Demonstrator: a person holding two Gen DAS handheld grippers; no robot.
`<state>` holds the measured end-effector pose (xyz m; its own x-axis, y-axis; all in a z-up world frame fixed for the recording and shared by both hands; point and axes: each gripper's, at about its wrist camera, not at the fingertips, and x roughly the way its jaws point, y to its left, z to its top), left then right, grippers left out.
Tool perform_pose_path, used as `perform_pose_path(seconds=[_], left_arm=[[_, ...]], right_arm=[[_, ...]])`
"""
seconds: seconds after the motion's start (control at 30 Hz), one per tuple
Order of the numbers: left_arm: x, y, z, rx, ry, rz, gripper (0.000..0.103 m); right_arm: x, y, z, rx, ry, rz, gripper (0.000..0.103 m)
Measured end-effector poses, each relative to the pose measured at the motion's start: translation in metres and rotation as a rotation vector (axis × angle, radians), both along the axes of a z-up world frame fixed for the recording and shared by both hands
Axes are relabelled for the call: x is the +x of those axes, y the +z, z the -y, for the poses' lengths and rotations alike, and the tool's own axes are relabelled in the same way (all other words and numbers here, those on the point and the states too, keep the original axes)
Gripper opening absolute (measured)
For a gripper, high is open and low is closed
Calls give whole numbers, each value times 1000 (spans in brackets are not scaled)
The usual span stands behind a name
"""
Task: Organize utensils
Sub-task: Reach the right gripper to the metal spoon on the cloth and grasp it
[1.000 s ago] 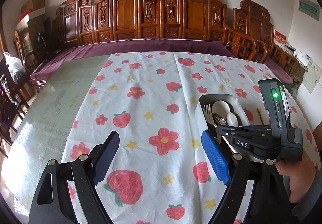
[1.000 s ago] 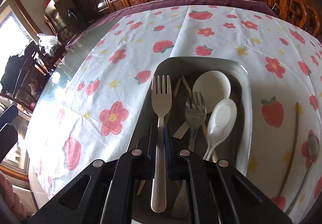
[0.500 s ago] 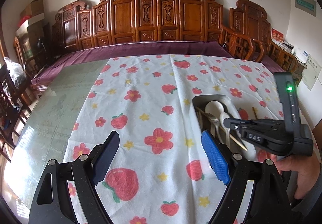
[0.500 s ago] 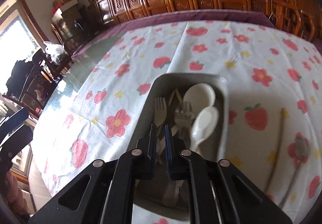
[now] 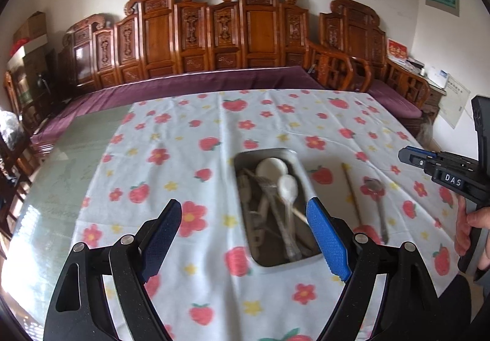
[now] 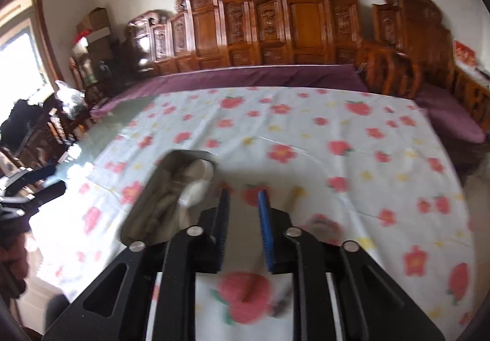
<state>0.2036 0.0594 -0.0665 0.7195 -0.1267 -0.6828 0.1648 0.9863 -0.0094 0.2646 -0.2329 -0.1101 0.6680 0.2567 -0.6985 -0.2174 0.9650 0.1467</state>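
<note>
A grey metal tray (image 5: 294,154) on the strawberry tablecloth holds white spoons (image 5: 288,186), forks (image 5: 267,188) and chopsticks. To its right on the cloth lie a single chopstick (image 5: 352,194) and a metal spoon (image 5: 377,203). My left gripper (image 5: 245,218) is open and empty, held above the cloth just before the tray. My right gripper (image 6: 243,212) is a little open and empty, raised to the right of the tray (image 6: 144,203); it also shows at the right edge of the left wrist view (image 5: 407,155). The right wrist view is blurred.
The tablecloth (image 5: 190,157) covers most of a glass-topped table (image 5: 67,163). A carved wooden bench with a purple cushion (image 5: 190,84) runs along the far side. Wooden chairs (image 5: 337,65) stand at the far right.
My right gripper let go of the white fork into the tray, opened slightly, then pulled up and to the right. The left gripper drew back and stayed open.
</note>
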Motion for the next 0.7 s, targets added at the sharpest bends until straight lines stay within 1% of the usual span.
perform_pose_path(seconds=[0.13,0.2,0.3,0.4,0.5,0.57,0.7], left_arm=[[-2,-5,25,-8,-33,-5,80],[-1,-9,35,-12,-45,-12,80],[-2,-15,47,-14,-62,-24,80],[-3,-19,57,-10,-78,-30,80],[-2,-23,64,-10,-87,-40,80],[-1,-26,66,-10,-91,-45,80],[-1,-28,70,-15,-98,-51,80]], right_arm=[[1,-27,32,-20,-61,-51,26],[4,-44,39,-34,-79,-79,26],[10,-73,46,-26,-99,-143,26],[17,-99,46,-19,-111,-196,26],[26,-116,41,0,-122,-232,26],[32,-126,36,9,-125,-248,26],[43,-133,26,-4,-119,-265,26]])
